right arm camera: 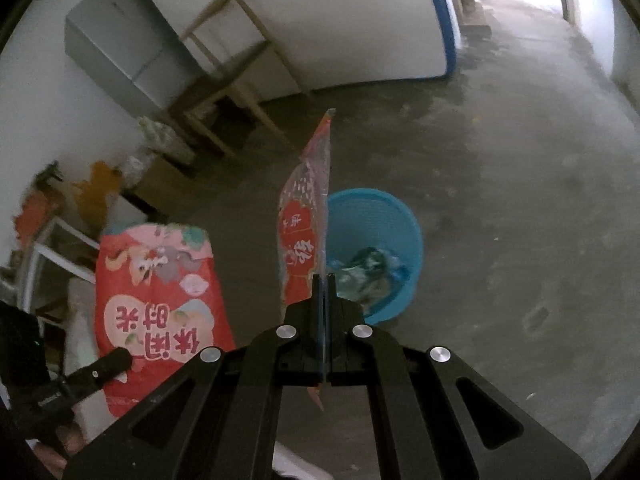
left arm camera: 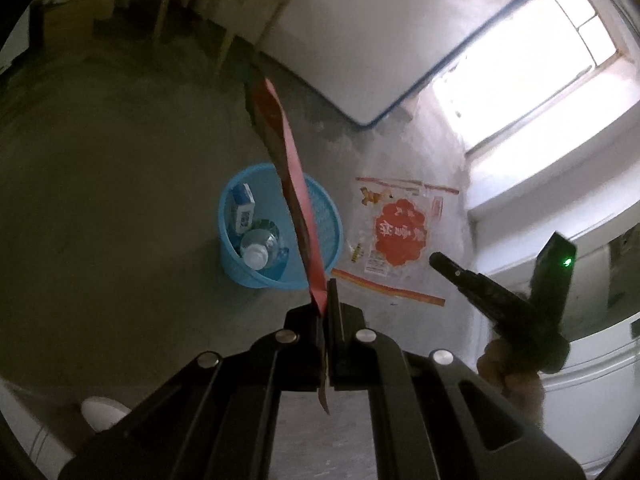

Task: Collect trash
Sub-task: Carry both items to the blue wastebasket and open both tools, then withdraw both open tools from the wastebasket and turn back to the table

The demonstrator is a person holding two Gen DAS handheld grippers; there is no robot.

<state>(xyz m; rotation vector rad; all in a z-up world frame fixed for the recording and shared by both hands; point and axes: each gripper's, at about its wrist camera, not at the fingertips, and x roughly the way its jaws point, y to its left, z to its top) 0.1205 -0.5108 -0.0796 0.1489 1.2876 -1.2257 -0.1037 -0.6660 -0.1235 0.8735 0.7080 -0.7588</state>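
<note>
Carrying step: left gripper (left arm camera: 327, 312) pinching a red bag (left arm camera: 294, 184), right gripper (right arm camera: 324, 300) pinching a clear wrapper (right arm camera: 306, 220), both near the blue basket (right arm camera: 404, 216). Next: centring over the rim, then spreading the fingers.

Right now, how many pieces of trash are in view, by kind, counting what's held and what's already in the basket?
Printed bags held: 2, the red bag in the left gripper and the clear bag in the right gripper
Plastic bottle in the blue basket: 1
Blue-and-white carton in the basket: 1
Total: 4
</note>
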